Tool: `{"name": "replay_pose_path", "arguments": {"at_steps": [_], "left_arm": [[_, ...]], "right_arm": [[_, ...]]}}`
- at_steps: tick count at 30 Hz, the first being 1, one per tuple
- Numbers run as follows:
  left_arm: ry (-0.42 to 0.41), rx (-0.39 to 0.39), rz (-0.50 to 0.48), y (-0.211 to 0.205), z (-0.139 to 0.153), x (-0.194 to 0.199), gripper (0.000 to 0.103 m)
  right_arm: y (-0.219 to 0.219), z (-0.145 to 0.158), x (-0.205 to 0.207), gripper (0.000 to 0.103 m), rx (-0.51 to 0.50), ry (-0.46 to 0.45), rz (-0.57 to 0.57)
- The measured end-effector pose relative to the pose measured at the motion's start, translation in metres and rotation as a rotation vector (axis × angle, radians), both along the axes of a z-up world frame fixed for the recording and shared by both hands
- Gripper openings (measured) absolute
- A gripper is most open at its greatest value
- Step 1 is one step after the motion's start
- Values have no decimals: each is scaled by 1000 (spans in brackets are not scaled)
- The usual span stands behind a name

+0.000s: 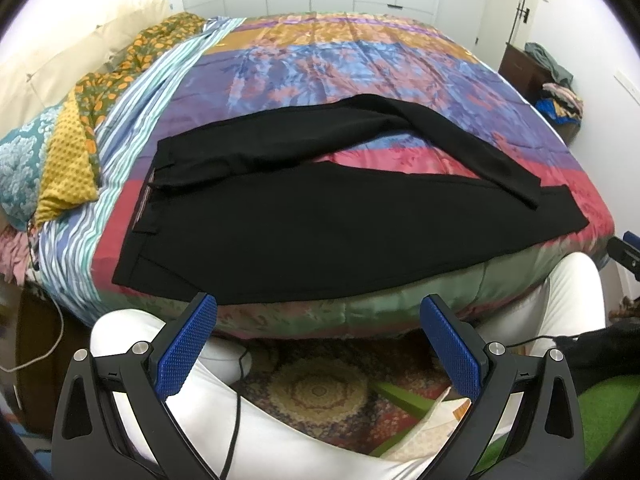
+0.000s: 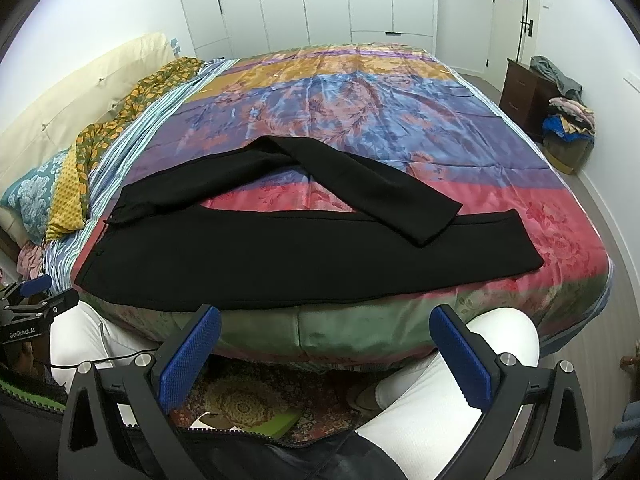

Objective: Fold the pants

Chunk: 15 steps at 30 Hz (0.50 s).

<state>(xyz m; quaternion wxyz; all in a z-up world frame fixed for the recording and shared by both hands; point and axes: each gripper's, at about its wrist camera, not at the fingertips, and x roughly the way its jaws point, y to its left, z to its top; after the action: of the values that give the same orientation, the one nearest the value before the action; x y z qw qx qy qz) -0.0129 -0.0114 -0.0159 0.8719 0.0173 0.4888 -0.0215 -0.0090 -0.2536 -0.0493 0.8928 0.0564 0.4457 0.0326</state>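
Note:
Black pants (image 1: 280, 220) (image 2: 260, 252) lie spread on the colourful bedspread (image 1: 320, 64) (image 2: 340, 100), waistband to the left, legs to the right. The far leg bends and its cuff crosses over the near leg. My left gripper (image 1: 318, 320) hovers open in front of the bed's near edge, just below the pants' near hem, holding nothing. My right gripper (image 2: 324, 330) is open too, low before the bed edge, with nothing between its blue pads (image 2: 188, 356). In the right wrist view the left gripper (image 2: 32, 300) shows at the far left.
Pillows and a yellow patterned cloth (image 1: 76, 136) pile up at the bed's left side. A dark nightstand with clothes (image 2: 532, 92) stands at the right wall. A person's white-trousered legs (image 1: 560, 300) (image 2: 460, 400) and a patterned rug (image 1: 320, 392) are below the grippers.

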Motion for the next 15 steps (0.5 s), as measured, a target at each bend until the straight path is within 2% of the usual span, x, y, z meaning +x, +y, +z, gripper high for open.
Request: {"name": "replay_pose_path", "arguments": {"at_steps": [15], "left_arm": [[6,0,-8,-2,0,1,102]], "right_arm": [[2,-1,-1,103,1,1,10]]}}
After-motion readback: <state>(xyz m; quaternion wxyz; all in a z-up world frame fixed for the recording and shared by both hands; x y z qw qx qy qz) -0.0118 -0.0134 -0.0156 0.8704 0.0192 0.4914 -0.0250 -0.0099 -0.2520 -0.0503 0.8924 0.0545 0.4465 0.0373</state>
